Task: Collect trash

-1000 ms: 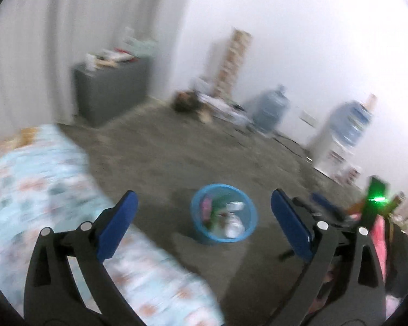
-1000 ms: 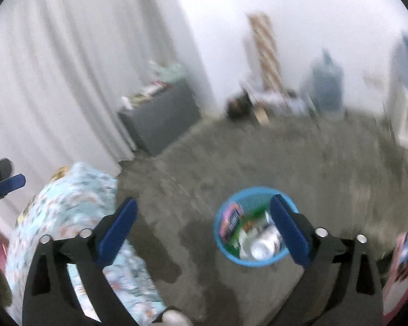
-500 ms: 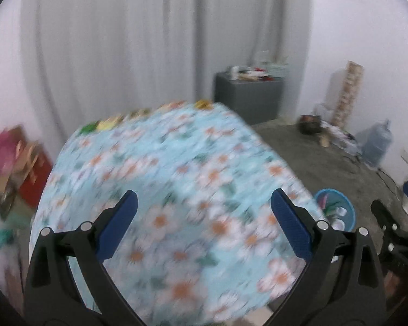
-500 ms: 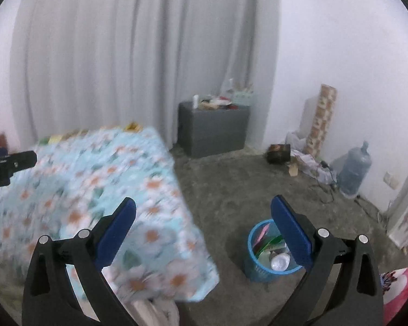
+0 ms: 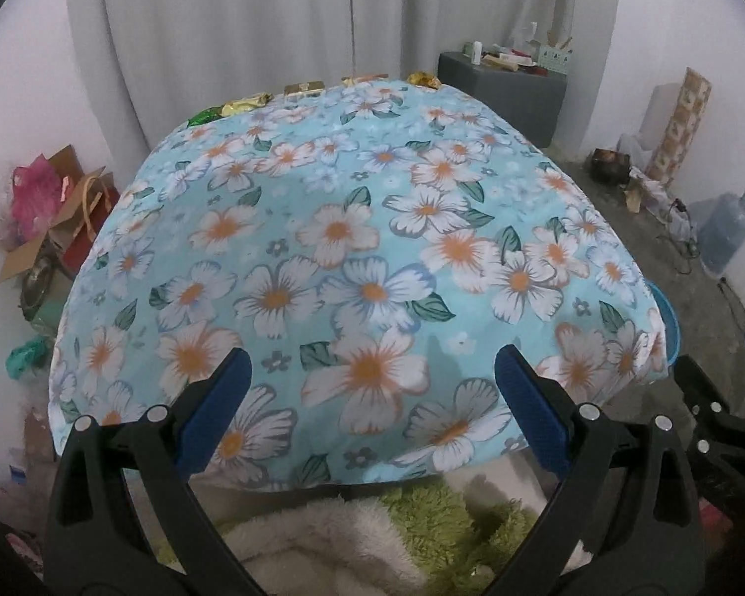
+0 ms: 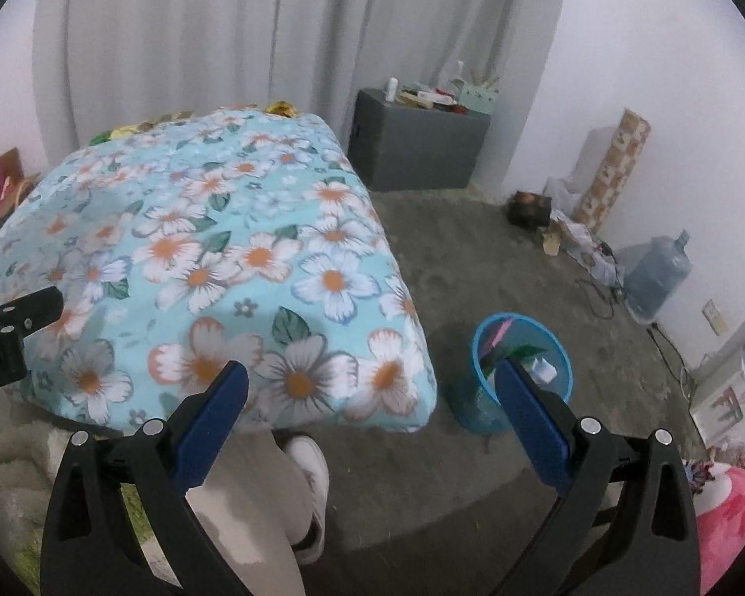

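Observation:
A table under a blue floral cloth fills the left wrist view. Along its far edge lie several wrappers: a green one, a gold one, a gold box and a crumpled gold piece. My left gripper is open and empty over the near edge. My right gripper is open and empty too, over the table's right corner. A blue trash basket with trash inside stands on the floor right of the table. The gold piece also shows here.
A grey cabinet with clutter stands by the curtain. A water jug, cables and a patterned roll line the right wall. Bags and boxes pile up left of the table. A person's leg and white shoe are below.
Both grippers swung up and left from the basket on the floor to face the floral table. The basket moved to the right edge of both views. Both stayed open.

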Available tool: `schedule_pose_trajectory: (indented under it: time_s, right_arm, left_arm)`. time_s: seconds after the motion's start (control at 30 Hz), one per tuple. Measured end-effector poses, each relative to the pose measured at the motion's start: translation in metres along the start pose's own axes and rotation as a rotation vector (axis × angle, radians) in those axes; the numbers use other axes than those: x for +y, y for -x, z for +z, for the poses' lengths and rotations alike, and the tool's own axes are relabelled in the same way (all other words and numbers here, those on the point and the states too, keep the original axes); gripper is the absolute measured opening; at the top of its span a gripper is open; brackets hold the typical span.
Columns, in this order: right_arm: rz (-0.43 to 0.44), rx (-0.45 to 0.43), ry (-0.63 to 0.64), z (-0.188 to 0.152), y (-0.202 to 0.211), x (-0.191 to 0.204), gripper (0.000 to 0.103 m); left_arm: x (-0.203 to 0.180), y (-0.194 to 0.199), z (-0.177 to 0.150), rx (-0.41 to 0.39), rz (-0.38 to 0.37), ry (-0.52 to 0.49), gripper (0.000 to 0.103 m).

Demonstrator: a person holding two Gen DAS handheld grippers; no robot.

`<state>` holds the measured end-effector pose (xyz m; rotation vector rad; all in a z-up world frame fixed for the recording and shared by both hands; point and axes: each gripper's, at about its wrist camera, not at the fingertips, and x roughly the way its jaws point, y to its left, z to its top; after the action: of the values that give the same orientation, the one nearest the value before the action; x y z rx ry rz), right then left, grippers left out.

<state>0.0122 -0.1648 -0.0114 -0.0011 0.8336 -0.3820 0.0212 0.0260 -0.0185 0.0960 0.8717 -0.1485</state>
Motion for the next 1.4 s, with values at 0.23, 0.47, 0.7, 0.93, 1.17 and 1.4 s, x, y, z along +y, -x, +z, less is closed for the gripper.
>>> schedule_pose_trajectory:
  time_s: [0.23, 0.47, 0.7, 0.93, 1.17, 1.4]
  right_arm:
    - [-0.031, 0.030, -0.040, -0.007, -0.006, -0.014, 0.097]
    - [-0.036, 0.045, -0.067, -0.011, -0.010, -0.024, 0.097]
    - [-0.038, 0.059, -0.090, -0.017, -0.012, -0.030, 0.097]
    - [-0.042, 0.062, -0.097, -0.019, -0.012, -0.033, 0.097]
    - [-0.041, 0.061, -0.099, -0.019, -0.013, -0.034, 0.097]
    - [-0.044, 0.060, -0.100, -0.019, -0.012, -0.034, 0.097]
  left_arm:
    - [-0.003, 0.002, 0.001, -0.010, 0.012, -0.010, 0.094]
    - [-0.005, 0.001, 0.004, -0.002, 0.015, -0.016, 0.094]
    - [-0.012, -0.001, 0.003, 0.006, 0.011, -0.048, 0.094]
    - [-0.017, 0.002, 0.002, -0.001, 0.000, -0.072, 0.094]
    - [-0.019, 0.003, 0.002, -0.002, 0.001, -0.080, 0.094]
    - [-0.018, 0.003, 0.002, -0.002, 0.000, -0.080, 0.094]
